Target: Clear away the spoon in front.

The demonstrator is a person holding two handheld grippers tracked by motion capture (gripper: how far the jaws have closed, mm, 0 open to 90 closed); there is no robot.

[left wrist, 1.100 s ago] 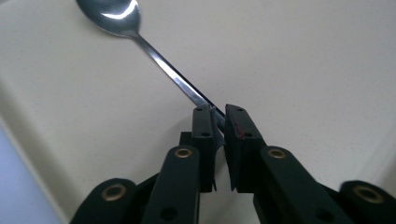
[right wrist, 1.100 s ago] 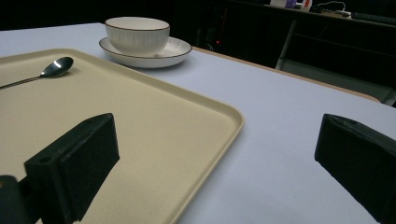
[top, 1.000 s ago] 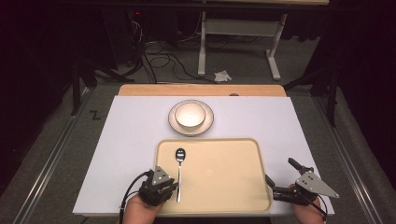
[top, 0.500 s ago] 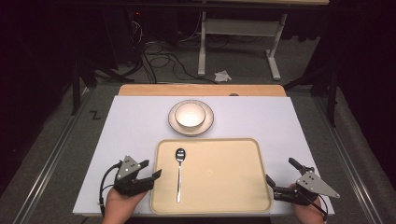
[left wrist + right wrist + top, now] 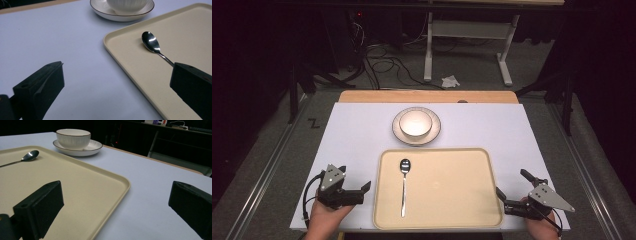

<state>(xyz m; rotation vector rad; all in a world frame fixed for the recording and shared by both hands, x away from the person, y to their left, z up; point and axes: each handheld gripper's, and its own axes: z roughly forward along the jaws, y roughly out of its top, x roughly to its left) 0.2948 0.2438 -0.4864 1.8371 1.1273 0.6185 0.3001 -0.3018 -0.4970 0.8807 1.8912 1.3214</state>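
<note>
A beige tray [image 5: 447, 200] lies at the table's near middle. A metal spoon [image 5: 403, 182] rests lengthwise on the tray's left part, bowl end away from me. My left gripper [image 5: 356, 178] is open over the bare table just left of the tray, with nothing between its jaws. In the left gripper view the spoon [image 5: 151, 42] and the tray rim [image 5: 117, 48] sit ahead of the left gripper [image 5: 117, 77]. My right gripper [image 5: 512, 182] is open by the tray's right edge. The right gripper [image 5: 116, 197] straddles the tray's corner [image 5: 122, 182].
A white bowl [image 5: 415, 122] stands on a saucer [image 5: 434, 132] beyond the tray; the bowl [image 5: 73, 137] is seen too in the right gripper view. A pale sheet [image 5: 357, 135] covers the table, with a wooden strip [image 5: 427, 96] at the far edge. Cables and a desk frame lie on the floor beyond.
My left gripper has drawn back leftward from the spoon's handle on the tray to the bare table beside it. The spoon stays on the tray. The right gripper has not moved.
</note>
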